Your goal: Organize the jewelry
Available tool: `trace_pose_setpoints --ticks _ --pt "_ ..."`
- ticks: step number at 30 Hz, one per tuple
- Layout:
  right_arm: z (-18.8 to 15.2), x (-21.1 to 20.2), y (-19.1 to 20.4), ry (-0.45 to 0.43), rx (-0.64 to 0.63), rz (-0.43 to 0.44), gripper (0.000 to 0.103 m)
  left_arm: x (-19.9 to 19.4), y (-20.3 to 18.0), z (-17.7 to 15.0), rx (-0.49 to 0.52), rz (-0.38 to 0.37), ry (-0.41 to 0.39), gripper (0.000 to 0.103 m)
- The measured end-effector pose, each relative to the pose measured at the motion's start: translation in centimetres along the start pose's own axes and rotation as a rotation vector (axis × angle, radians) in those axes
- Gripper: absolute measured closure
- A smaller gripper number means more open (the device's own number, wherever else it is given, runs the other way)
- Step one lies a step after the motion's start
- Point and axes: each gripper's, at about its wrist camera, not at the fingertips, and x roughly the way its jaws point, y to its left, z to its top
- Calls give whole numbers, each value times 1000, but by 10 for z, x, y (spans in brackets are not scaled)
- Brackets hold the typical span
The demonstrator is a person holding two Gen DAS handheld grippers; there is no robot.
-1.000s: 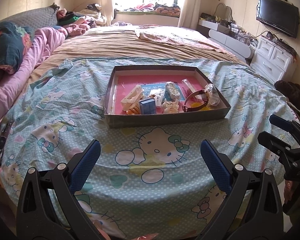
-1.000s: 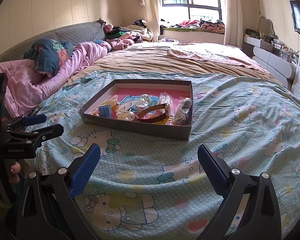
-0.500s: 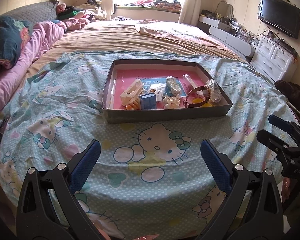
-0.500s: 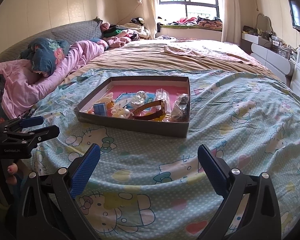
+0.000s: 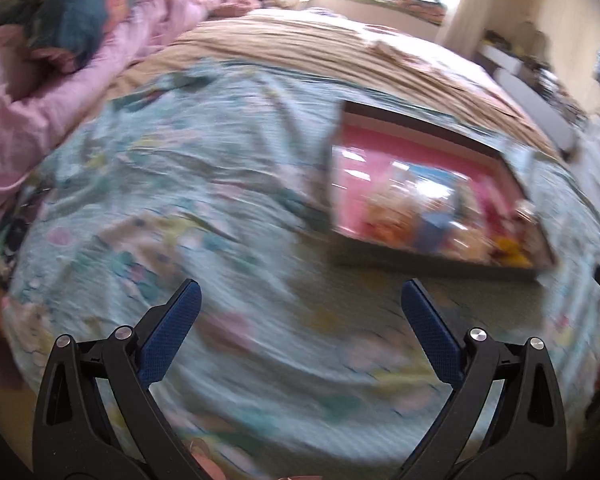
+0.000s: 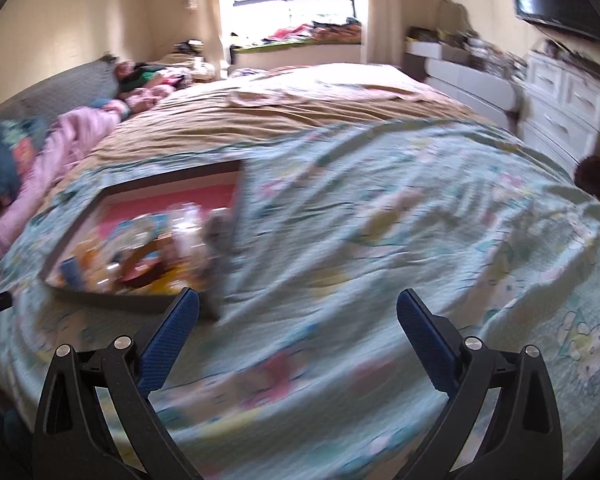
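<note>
- Your left claw (image 5: 300, 308) had its blue pads spread wide with nothing between them, hanging over the bedspread (image 5: 204, 200) — the tray (image 5: 440, 258) sat off to its right, so it wasn't lined up on anything in there.
- Same deal with your right claw (image 6: 298, 308): wide apart, empty, pointed at bare bedspread with the tray (image 6: 108, 298) off to its left, the tray's near corner just past the left pad.
- The jewelry (image 6: 140, 256) was all heaped in the near end of that shallow pink-lined tray sitting on the bed; I'd guess the low walls were there to stop small bits rolling into the folds of the cover.
- Both views were smeared with motion blur, so I couldn't tell the pieces apart — there was something blue (image 5: 434, 228), something yellow (image 5: 508, 248), and a dark ring-shaped thing (image 6: 140, 274).
- Whether that pile counted as sorted or still a jumble, the blur wouldn't let me say.
- With both claws apart and flanking the tray, you looked set up to go in from either side.
</note>
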Motion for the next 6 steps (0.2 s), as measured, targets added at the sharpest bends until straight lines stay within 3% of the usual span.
trace_pose_setpoints --ticks 6 --pt "22 62 -87 86 80 -216 5 50 76 47 -136 192 35 9"
